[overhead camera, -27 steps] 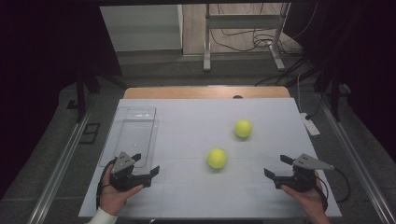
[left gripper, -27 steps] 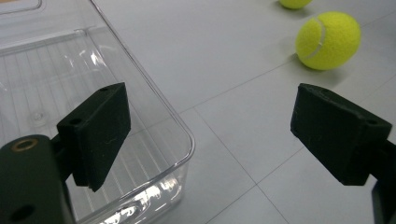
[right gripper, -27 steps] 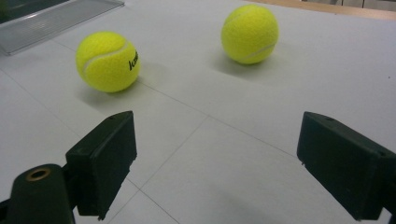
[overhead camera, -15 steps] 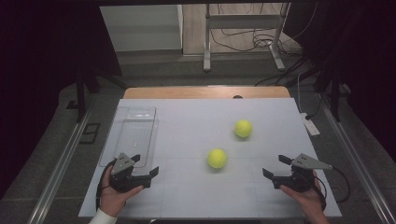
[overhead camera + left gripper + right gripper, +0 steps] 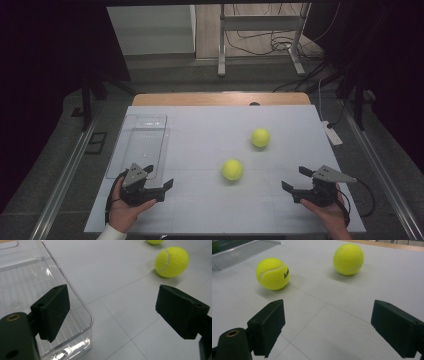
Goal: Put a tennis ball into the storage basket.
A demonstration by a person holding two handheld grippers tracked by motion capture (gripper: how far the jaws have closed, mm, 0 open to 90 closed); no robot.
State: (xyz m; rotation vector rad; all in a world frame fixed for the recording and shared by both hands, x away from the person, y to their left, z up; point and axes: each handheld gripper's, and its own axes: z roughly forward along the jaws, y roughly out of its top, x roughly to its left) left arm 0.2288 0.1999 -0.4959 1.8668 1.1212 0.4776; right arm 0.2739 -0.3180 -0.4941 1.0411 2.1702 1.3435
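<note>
White table (image 5: 200, 210), tile-lined, bearing everything. Clear plastic bin (image 5: 137, 145) at about 10 o'clock on the table, empty, long axis running 6 to 12. Two tennis balls on the bare top, well apart from the bin: near tennis ball (image 5: 232, 170) about centre, far tennis ball (image 5: 260, 137) at its 1 o'clock, not touching.

Left gripper (image 5: 156, 178) low at 7 o'clock, just beside the bin's near right corner, held in the left hand (image 5: 125, 210). Jaws spread wide, nothing between them. In the left gripper view, bin corner (image 5: 75, 322) right under the left-side jaw, near ball (image 5: 171, 262) off at 1 o'clock past the other jaw.

Right gripper (image 5: 296, 179) low at 5 o'clock, held in the right hand (image 5: 327, 210). Jaws likewise gaping, empty. In the right gripper view, near ball (image 5: 272, 273) at 11 o'clock ahead, far ball (image 5: 348, 258) at 12 to 1 o'clock, farther off.

Key relation: near ball roughly midway between both grippers, slightly closer to the right one. Balls round, so no axis to line up with; any approach angle fits. Likely next: reach up-left from the right gripper, or up-right from the left, close on the near ball, carry toward the bin at 10 o'clock. Left gripper better placed for the drop. Risk: ball rolling off if nudged by one jaw first.
</note>
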